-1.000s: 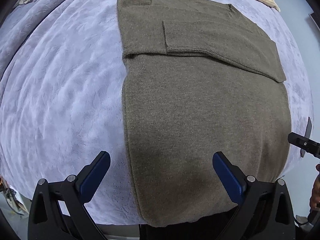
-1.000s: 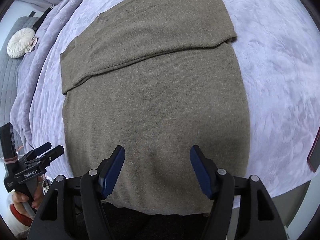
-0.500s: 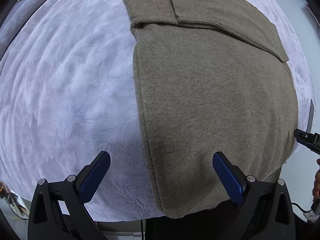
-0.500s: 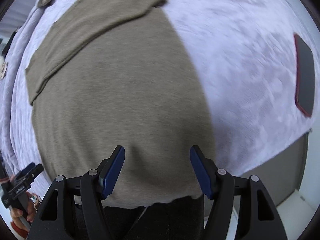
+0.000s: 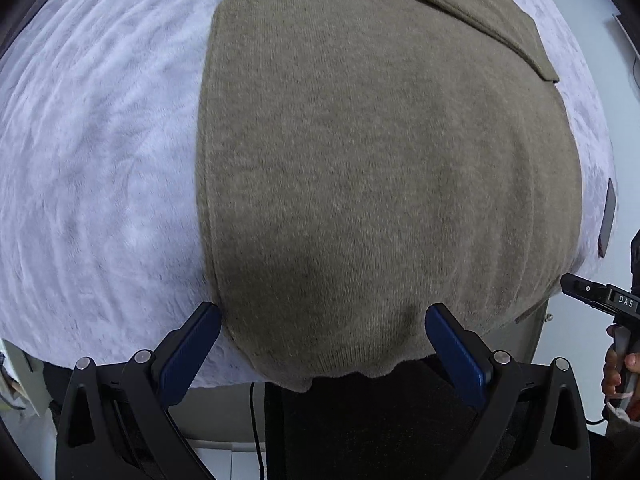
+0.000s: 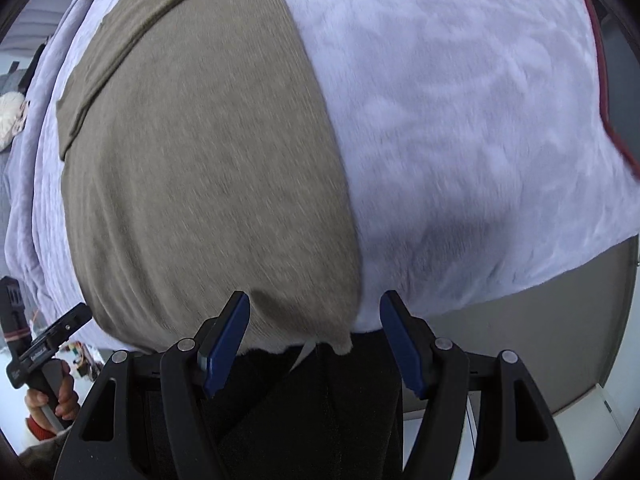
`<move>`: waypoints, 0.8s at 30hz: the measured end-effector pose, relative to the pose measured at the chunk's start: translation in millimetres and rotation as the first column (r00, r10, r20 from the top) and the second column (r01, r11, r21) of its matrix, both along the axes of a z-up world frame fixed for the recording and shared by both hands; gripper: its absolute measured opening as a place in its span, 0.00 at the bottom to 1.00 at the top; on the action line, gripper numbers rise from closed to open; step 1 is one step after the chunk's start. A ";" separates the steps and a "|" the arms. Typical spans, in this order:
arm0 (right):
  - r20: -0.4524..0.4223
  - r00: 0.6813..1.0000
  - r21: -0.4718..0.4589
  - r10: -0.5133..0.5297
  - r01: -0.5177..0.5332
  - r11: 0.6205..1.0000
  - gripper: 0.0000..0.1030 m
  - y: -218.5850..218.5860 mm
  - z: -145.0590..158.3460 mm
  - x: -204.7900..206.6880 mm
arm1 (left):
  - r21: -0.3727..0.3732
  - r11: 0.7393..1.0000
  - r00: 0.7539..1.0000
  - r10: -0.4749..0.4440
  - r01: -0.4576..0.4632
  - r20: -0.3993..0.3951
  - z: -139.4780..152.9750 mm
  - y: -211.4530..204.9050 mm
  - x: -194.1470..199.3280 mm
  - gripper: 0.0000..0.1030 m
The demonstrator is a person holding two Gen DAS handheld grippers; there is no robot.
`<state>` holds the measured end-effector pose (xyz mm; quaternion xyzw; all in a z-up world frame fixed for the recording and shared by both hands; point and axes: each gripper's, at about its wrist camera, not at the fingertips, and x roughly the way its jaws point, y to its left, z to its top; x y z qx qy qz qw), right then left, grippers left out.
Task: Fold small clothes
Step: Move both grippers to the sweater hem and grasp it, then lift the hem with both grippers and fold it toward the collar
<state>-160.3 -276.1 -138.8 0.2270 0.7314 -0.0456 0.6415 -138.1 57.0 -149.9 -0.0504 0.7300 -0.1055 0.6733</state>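
Matt knit sweater [image 5: 380,168], plush blanket [image 5: 92,152]

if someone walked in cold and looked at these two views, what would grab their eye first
The olive-brown knit sweater fills most of the left wrist view, laid flat on a fuzzy lavender blanket with its sleeves folded across the top and its hem hanging over the near edge. Each gripper's blue-padded fingers stand open near a bottom corner of that hem, the right gripper around the sweater's right corner. A dark red-edged phone lies far right.

A bedroom at home: bed under a lilac plush blanket [image 5: 100,160], round cushion [image 6: 10,118].
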 end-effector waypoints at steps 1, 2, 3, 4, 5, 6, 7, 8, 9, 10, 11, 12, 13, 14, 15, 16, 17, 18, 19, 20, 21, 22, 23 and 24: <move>-0.006 1.000 0.017 0.007 -0.007 1.000 0.69 -1.4 -5.1 -5.9 | 0.000 1.000 1.000 0.006 -0.006 -0.007 -3.5 -2.3 -5.2 0.99; -0.010 1.000 0.028 0.016 -0.015 1.000 0.69 -1.0 -9.6 -8.4 | -0.001 1.000 1.000 0.012 -0.012 -0.009 -6.1 -3.4 -10.0 0.99; -0.013 0.999 0.039 0.030 -0.029 0.999 0.69 -0.9 -14.7 -11.8 | 0.003 1.000 1.000 0.016 -0.016 -0.004 -8.8 -5.0 -14.9 0.99; -0.014 0.999 0.048 0.042 -0.042 0.998 0.69 1.0 -18.3 -13.5 | 0.011 1.000 1.000 0.016 -0.016 0.003 -10.4 -6.0 -18.2 0.99; -0.015 0.998 0.061 0.059 -0.058 0.996 0.69 3.8 -23.0 -14.8 | 0.024 1.000 1.000 0.017 -0.017 0.013 -12.1 -6.8 -21.1 0.99; -0.014 0.997 0.070 0.070 -0.069 0.995 0.69 7.2 -27.0 -15.8 | 0.035 0.999 0.999 0.021 -0.022 0.024 -13.2 -8.1 -23.6 0.99; -0.009 0.996 0.083 0.085 -0.084 0.993 0.69 9.3 -30.8 -16.4 | 0.037 0.999 0.999 0.032 -0.033 0.033 -14.2 -10.6 -25.8 0.99; -0.005 0.995 0.094 0.097 -0.096 0.991 0.69 11.0 -33.9 -17.1 | 0.032 0.998 0.998 0.047 -0.048 0.036 -15.7 -14.9 -28.8 0.99; 0.000 0.994 0.102 0.107 -0.106 0.989 0.69 13.7 -36.3 -17.3 | 0.021 0.998 0.997 0.063 -0.064 0.032 -16.5 -13.7 -32.4 0.99; 0.004 0.992 0.111 0.123 -0.123 0.986 0.69 16.7 -39.3 -16.7 | 0.008 0.997 0.997 0.078 -0.078 0.025 -17.9 -11.3 -37.2 0.99; 0.004 0.990 0.114 0.138 -0.138 0.984 0.69 19.1 -41.4 -16.2 | -0.003 0.996 0.996 0.090 -0.090 0.018 -19.4 -9.5 -41.9 0.99; 0.005 0.988 0.115 0.154 -0.153 0.981 0.69 22.7 -43.7 -16.6 | -0.013 0.995 0.995 0.101 -0.101 0.012 -21.2 -7.4 -48.5 0.99; 0.004 0.986 0.115 0.165 -0.164 0.980 0.69 25.8 -46.4 -20.0 | -0.023 0.994 0.994 0.110 -0.110 0.006 -23.7 -7.4 -54.7 0.99; 0.003 0.985 0.118 0.173 -0.173 0.978 0.69 27.3 -49.4 -21.7 | -0.032 0.993 0.993 0.116 -0.116 0.000 -26.4 -6.4 -58.8 0.99; 0.005 0.984 0.122 0.177 -0.177 0.977 0.69 28.1 -51.6 -21.7 | -0.038 0.991 0.992 0.124 -0.124 -0.004 -29.8 -4.7 -63.8 0.99; 0.007 0.984 0.128 0.178 -0.177 0.976 0.69 28.9 -53.2 -20.8 | -0.040 0.990 0.991 0.137 -0.137 -0.008 -33.5 -1.4 -68.0 0.99; 0.007 0.984 0.134 0.176 -0.176 0.975 0.69 32.1 -51.4 -18.7 | -0.046 0.987 0.988 0.151 -0.151 -0.013 -36.6 0.0 -70.3 0.96; 0.007 0.985 0.143 0.174 -0.173 0.974 0.69 32.1 -52.6 -18.7 | -0.056 0.984 0.986 0.168 -0.169 -0.019 -39.1 1.5 -72.7 0.91; 0.007 0.985 0.150 0.171 -0.170 0.974 0.69 30.5 -53.5 -20.6 | -0.052 0.983 0.984 0.178 -0.179 -0.024 -41.2 -3.0 -74.9 0.80; 0.008 0.986 0.159 0.168 -0.168 0.973 0.68 28.5 -54.6 -23.0 | -0.045 0.982 0.983 0.183 -0.184 -0.026 -42.0 -2.7 -76.5 0.72; 0.010 0.987 0.175 0.163 -0.162 0.971 0.53 26.1 -54.1 -22.5 | -0.044 0.982 0.983 0.185 -0.185 -0.019 -41.2 -2.5 -78.7 0.64; 0.012 0.988 0.201 0.152 -0.151 0.968 0.32 22.4 -56.5 -25.1 | -0.051 0.983 0.984 0.177 -0.178 -0.017 -39.6 1.0 -79.4 0.46; 0.011 0.990 0.218 0.142 -0.141 0.966 0.20 18.5 -56.8 -27.2 | -0.065 0.984 0.986 0.166 -0.167 -0.014 -37.2 1.7 -80.3 0.25; 0.019 0.991 0.232 0.136 -0.136 0.963 0.08 13.7 -54.4 -27.7 | -0.090 0.984 0.988 0.153 -0.153 -0.011 -32.6 1.1 -81.9 0.15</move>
